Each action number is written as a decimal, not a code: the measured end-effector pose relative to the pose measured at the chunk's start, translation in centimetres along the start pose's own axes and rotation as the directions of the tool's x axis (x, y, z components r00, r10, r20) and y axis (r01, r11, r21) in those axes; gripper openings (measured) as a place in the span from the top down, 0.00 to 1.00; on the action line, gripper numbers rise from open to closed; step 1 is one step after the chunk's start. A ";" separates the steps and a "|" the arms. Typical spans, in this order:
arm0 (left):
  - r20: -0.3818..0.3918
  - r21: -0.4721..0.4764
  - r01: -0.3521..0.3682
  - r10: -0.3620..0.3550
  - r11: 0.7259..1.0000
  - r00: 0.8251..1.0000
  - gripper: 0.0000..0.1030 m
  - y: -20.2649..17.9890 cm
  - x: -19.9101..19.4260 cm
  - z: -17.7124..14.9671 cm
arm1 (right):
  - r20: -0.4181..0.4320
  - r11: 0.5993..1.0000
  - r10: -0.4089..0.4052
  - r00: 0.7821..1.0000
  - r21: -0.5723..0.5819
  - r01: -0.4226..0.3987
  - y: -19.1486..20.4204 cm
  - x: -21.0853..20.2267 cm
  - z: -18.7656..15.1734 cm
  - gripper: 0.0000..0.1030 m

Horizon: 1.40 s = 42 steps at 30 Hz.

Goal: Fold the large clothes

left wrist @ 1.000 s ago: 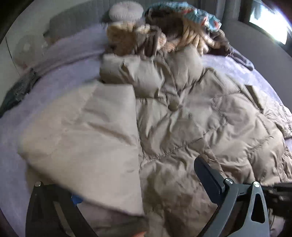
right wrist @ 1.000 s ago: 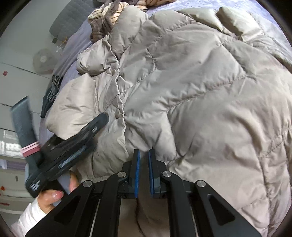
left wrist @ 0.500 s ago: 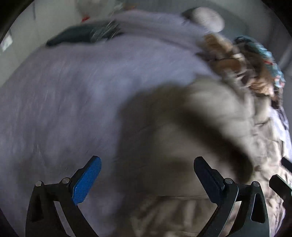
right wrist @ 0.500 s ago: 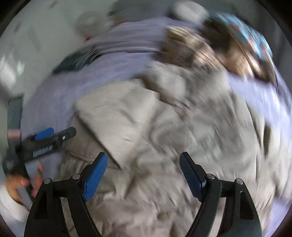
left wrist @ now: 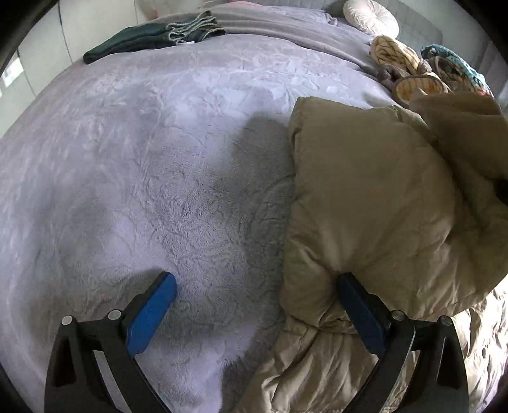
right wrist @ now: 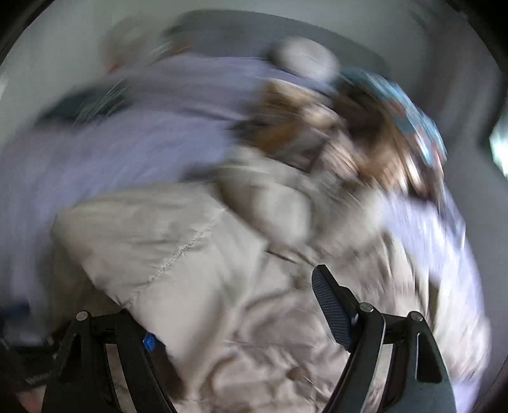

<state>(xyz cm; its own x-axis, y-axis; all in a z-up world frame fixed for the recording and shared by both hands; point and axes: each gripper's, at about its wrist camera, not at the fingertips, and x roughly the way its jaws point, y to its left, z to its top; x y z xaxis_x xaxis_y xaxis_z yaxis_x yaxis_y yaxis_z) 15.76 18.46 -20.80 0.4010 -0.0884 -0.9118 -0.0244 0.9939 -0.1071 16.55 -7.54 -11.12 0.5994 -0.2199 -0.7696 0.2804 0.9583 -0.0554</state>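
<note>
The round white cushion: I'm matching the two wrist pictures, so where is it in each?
Left wrist: round white cushion, top right, at the bed's head.
Right wrist: blurred pale disc, top centre.
Shared landmark: the beige puffer coat.

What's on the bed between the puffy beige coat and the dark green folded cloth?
Only bare fuzzy lilac blanket lies between the puffy beige coat and the dark green folded cloth, as the left wrist view shows.
</note>
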 end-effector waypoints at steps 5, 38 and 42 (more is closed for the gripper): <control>0.003 0.018 -0.013 0.013 1.000 1.000 0.01 -0.4 0.2 0.2 | -0.147 0.863 0.253 0.956 0.480 -0.155 -10.3 4.0 -2.8 0.19; 0.059 0.125 -0.055 0.047 0.991 0.997 0.47 -5.2 -1.2 4.0 | -0.084 0.916 0.280 0.956 0.322 -0.239 -12.7 3.3 -0.9 0.79; 0.053 0.110 -0.114 0.109 0.987 0.993 0.24 -5.4 0.9 2.5 | -0.187 0.943 0.234 0.954 0.280 -0.177 -11.6 6.2 -3.0 0.83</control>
<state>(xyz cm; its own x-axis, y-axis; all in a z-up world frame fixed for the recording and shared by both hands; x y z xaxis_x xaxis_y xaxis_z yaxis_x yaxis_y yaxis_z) 18.54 13.16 -20.09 0.4437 0.0241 -0.8959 0.0308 0.9986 0.0421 14.80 -19.44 -17.18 0.4978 0.0488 -0.8659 0.3686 0.8919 0.2622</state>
